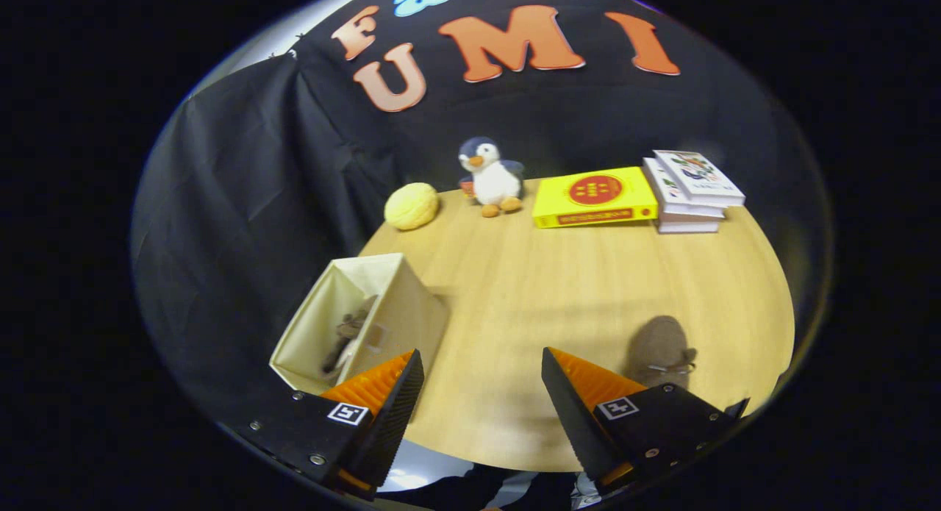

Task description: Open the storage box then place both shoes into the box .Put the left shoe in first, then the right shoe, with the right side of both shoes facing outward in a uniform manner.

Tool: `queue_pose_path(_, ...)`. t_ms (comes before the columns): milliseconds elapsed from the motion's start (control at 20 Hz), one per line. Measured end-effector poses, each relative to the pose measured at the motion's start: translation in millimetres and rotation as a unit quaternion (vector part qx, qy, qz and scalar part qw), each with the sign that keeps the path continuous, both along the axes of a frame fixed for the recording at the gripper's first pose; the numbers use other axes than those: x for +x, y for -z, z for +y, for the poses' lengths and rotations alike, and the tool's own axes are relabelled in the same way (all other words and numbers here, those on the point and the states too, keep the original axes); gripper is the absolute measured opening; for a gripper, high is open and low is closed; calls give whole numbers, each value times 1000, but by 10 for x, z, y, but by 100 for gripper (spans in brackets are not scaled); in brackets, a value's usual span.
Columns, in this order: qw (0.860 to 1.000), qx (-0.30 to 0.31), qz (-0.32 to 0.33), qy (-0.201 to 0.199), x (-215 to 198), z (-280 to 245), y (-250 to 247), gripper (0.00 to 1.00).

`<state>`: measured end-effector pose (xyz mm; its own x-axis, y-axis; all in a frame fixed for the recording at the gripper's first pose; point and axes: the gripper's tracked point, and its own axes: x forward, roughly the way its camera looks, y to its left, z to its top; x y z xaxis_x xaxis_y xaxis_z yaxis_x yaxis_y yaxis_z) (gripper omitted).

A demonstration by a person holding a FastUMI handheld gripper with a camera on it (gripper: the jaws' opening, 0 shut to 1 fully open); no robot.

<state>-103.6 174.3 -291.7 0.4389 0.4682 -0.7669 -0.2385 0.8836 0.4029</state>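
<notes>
The gripper (481, 367) hangs over the near edge of the wooden table (559, 290), fingers spread wide apart with nothing but bare tabletop between them. Off beside the left finger sits the cream fabric storage box (401, 305), top open, and one brown shoe (345, 342) is already lying inside it. The other brown shoe (662, 349) rests on the table just beyond the right finger, partly hidden behind it. Far across the table: a yellow ball (412, 206), a toy penguin (491, 179), a yellow book (594, 196) and a stack of white books (691, 191).
</notes>
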Motion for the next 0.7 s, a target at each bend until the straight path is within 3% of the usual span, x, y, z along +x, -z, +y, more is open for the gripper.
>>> queue_pose_path(300,993,-88,40,74,-268,-1032,711,95)
queue_pose_path(500,989,-104,75,69,-493,-1323,1020,89)
queue_pose_path(700,988,-135,56,57,-372,-1489,1306,74)
